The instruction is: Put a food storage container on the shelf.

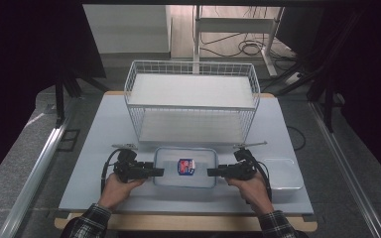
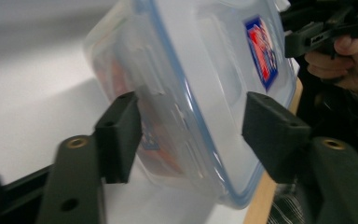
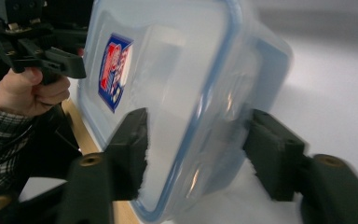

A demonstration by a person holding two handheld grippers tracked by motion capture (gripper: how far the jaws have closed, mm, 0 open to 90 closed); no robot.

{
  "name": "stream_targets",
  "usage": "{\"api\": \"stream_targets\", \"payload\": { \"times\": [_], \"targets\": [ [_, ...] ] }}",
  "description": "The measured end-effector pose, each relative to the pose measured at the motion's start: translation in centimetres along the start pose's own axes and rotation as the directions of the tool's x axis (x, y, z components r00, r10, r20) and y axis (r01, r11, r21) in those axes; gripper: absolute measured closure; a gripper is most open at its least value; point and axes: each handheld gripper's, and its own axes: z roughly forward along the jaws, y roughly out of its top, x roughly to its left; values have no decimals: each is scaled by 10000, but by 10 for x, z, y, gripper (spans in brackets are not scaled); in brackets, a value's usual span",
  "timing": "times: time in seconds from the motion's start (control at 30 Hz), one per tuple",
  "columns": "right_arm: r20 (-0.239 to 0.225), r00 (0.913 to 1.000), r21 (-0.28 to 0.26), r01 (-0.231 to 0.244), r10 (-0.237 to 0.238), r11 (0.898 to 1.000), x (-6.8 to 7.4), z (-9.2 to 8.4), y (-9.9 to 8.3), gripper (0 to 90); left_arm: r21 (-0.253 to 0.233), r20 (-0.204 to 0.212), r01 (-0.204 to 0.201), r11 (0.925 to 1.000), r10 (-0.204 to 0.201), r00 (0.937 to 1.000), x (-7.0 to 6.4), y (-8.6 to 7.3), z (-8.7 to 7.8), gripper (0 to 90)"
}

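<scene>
The wire shelf rack (image 1: 191,99) at the far edge of the tabletop (image 1: 104,129) is empty. The lidded container (image 1: 185,167) lies near the front edge. Your left gripper (image 1: 159,171) and right gripper (image 1: 211,172) straddle its short ends; whether they are clenched, I cannot tell. Lifting remains.

I can't read any text; the red-blue sticker (image 1: 186,166) on the box lid (image 1: 203,159), frame center, is too blurred.
</scene>
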Motion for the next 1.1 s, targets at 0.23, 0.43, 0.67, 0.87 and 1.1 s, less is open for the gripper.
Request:
{"api": "stream_targets", "payload": {
  "times": [0.23, 0.43, 0.67, 0.87, 1.1],
  "targets": [
    [280, 9994, -421, 196, -184, 9989, 9, -7, -4, 497, -496, -159, -122, 9987, 114, 9998, -4, -2, -5, 485],
    [617, 9959, -733, 701, -656, 9948, 15, -6, -8, 496, -650, -151, -43, 9979, 33, 9999, -4, -4, -8, 514],
    [727, 9937, -1033, 922, -849, 9904, 17, -7, -8, 495, -884, -238, -30, 9961, 9, 9997, -6, -3, -11, 521],
    [850, 9917, -1560, 1086, -962, 9818, 23, -14, -4, 491, -1053, -163, -101, 9944, 84, 9998, -12, 3, -15, 528],
    [885, 9899, -1811, 1252, -1107, 9755, 30, -21, 5, 490, -1222, -298, -302, 9920, 267, 9992, -20, 13, -22, 529]
  ]
}}
